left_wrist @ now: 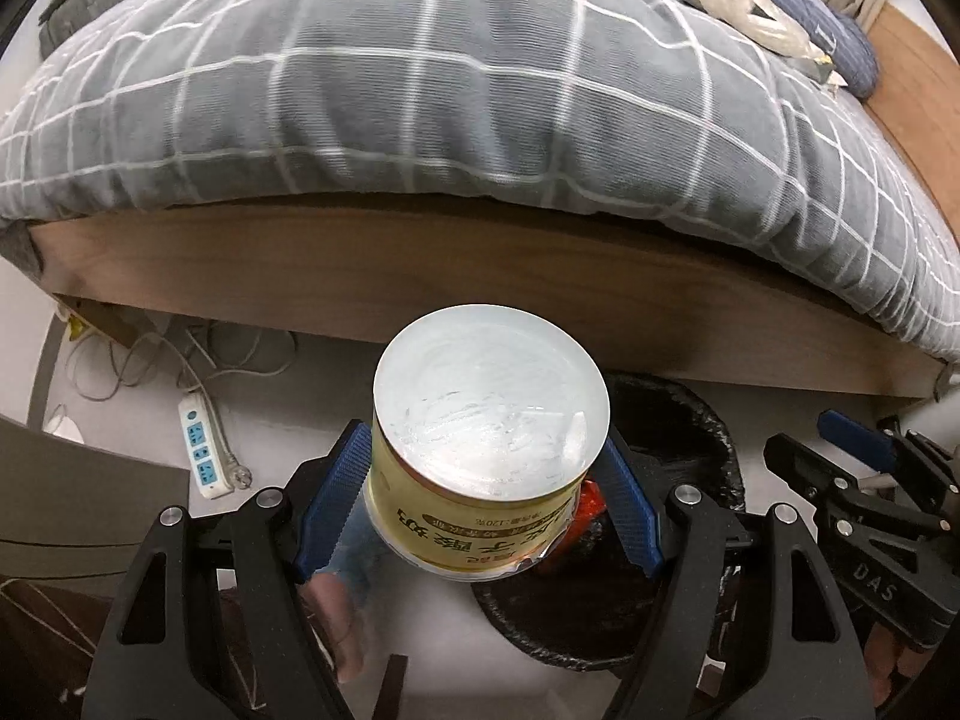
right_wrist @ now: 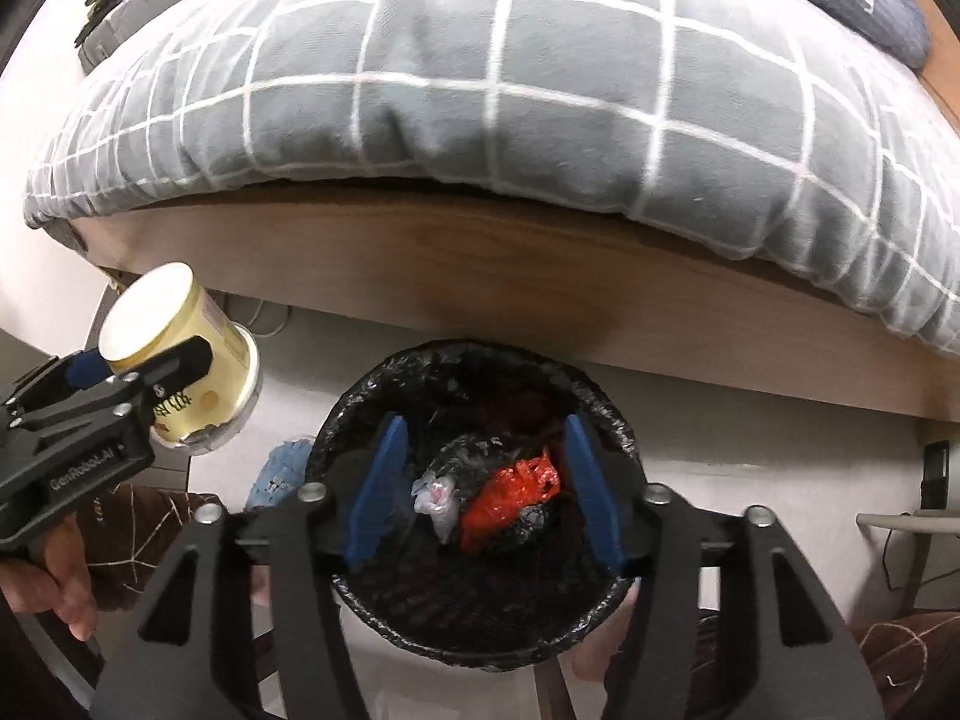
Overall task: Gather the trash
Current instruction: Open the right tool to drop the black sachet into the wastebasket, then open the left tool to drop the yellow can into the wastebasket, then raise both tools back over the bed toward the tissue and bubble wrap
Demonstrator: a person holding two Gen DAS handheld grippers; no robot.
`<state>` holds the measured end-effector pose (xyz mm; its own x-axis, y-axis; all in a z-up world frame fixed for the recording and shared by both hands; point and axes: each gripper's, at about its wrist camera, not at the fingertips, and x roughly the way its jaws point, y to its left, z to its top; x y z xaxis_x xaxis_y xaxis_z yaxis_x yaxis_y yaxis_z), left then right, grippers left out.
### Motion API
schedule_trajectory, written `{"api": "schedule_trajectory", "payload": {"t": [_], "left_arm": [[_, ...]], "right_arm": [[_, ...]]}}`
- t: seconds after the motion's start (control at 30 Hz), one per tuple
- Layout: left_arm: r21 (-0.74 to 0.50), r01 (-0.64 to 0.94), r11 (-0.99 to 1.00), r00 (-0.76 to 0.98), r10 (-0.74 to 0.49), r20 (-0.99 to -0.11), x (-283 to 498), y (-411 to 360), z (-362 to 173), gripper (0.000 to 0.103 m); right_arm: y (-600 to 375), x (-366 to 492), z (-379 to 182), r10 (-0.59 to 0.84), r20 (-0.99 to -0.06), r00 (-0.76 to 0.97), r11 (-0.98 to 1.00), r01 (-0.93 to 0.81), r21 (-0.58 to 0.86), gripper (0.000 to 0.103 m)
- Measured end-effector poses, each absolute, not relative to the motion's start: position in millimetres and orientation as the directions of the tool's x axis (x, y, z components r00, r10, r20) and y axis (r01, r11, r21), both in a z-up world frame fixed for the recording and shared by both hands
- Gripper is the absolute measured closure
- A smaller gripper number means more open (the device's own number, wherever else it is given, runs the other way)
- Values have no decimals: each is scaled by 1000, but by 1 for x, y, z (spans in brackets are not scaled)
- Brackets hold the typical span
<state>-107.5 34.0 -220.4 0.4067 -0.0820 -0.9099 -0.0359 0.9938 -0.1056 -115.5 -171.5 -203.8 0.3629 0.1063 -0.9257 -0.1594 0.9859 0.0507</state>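
The left gripper (left_wrist: 480, 498) clamps a yellow cup (left_wrist: 480, 438) (upside down). The right gripper (right_wrist: 483, 489) hangs half-open and empty above the black bin (right_wrist: 354, 414).

Yellow cup (left_wrist: 480, 450), base toward the lens, hides much of the black-lined bin (left_wrist: 690, 420) and all but a corner of the red wrapper (left_wrist: 591, 507); its inverted label is only partly legible. Bed frame (right_wrist: 540, 276) conceals the floor beneath; quilt (right_wrist: 480, 90) cropped at right

Left claw (left_wrist: 480, 504) clamped, right claw (right_wrist: 486, 492) agape
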Motion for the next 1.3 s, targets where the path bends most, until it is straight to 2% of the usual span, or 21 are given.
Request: {"api": "schedule_trajectory", "payload": {"t": [0.27, 0.63, 1.03, 1.1, 1.2, 1.3], "left_arm": [[-109, 13, 994, 405, -105, -908, -106, 1, -215, 31], [-125, 106, 986, 385, -157, -909, -110, -51, -211, 31], [-113, 179, 977, 367, -173, -914, -109, -90, -209, 29], [-105, 178, 978, 373, -166, -913, -109, -89, -208, 20], [-100, 169, 981, 393, -160, -905, -108, -84, -202, 11], [-88, 166, 982, 406, -150, -901, -103, -82, -194, 8]], "right_arm": [[-204, -117, -187, 62, -911, 409, 994, -112, 17, 25], [-266, -123, -172, -44, -886, 461, 999, 49, -24, 8], [-285, -126, -172, -86, -885, 458, 991, 127, -30, 8], [-282, -126, -167, -83, -880, 468, 992, 123, -28, 8], [-276, -124, -162, -73, -878, 472, 994, 109, -24, 8], [-267, -121, -155, -69, -870, 488, 996, 84, -32, 8]]}}
